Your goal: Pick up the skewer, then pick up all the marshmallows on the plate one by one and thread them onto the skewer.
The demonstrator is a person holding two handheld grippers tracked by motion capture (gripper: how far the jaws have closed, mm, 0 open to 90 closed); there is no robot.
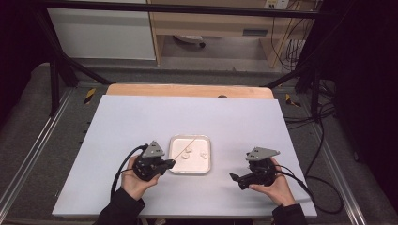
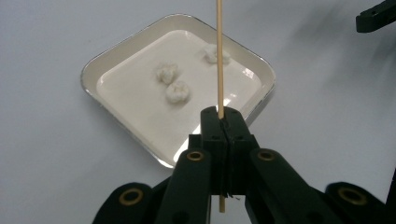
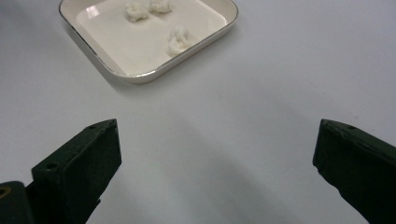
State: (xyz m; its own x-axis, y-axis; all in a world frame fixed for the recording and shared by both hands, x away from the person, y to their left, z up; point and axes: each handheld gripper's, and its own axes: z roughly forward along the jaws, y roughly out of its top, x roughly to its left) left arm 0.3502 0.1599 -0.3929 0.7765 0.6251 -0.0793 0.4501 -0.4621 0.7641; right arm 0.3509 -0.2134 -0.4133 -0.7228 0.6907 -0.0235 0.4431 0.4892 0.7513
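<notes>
At the left of the white table [image 1: 117, 131], the left gripper [image 1: 170, 163] sits in the person's left hand [image 1: 133, 180], its jaws pressed together on a thin wooden skewer [image 2: 219, 56]. The grip falls near the stick's lower end: in the left gripper view a short stub pokes out below the pads, and the long free part runs up and away over the tray. In the high view the skewer slants up from the jaws across the near left corner of the tray.

In the middle lies the shallow square tray [image 1: 209, 161], cream inside with a metal rim. Three small white lumps [image 2: 177, 92] rest on its floor, two close together and one apart toward the far side; the skewer's line passes over or beside that lone piece, and I cannot tell whether it touches.

To the right, well apart from the tray, the right gripper [image 1: 233, 177] hangs just over bare table with its jaws spread wide and nothing between them.

The skewer looks very light, stiff yet easy to snap, and smooth enough to twist in the pads, so a hold low on the shaft, square across it, suits best. The lumps look soft and crumbly; they would likely crush if pinched and are better speared gently through the middle.
</notes>
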